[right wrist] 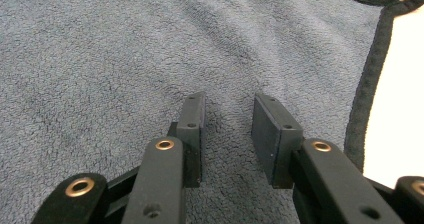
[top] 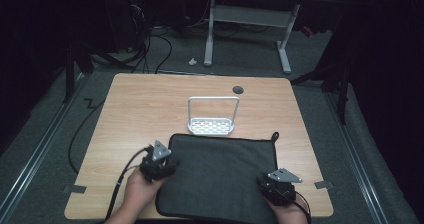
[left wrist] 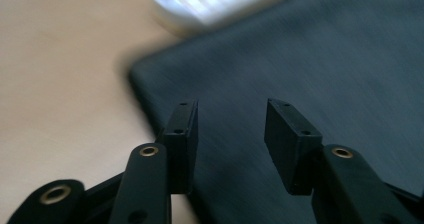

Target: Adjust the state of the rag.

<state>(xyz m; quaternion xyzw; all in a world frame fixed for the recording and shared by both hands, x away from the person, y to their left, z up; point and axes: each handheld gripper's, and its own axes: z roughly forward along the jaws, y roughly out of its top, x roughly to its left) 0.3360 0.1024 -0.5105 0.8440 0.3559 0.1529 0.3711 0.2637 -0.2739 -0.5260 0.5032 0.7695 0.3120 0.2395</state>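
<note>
Two tongs set over dark grey towel (top: 220,176), spread flat on desk (top: 140,109). Towel judged soft, light, limp; best pinched at hemmed edge or corner. Left tongs (left wrist: 231,129) parted, nothing gripped, poised just inside towel's left edge near far corner. Right tongs (right wrist: 229,126) parted, nothing between pads, tips resting on or just above pile, hemmed edge to right. White rack (top: 212,116) seen beyond towel.
</note>
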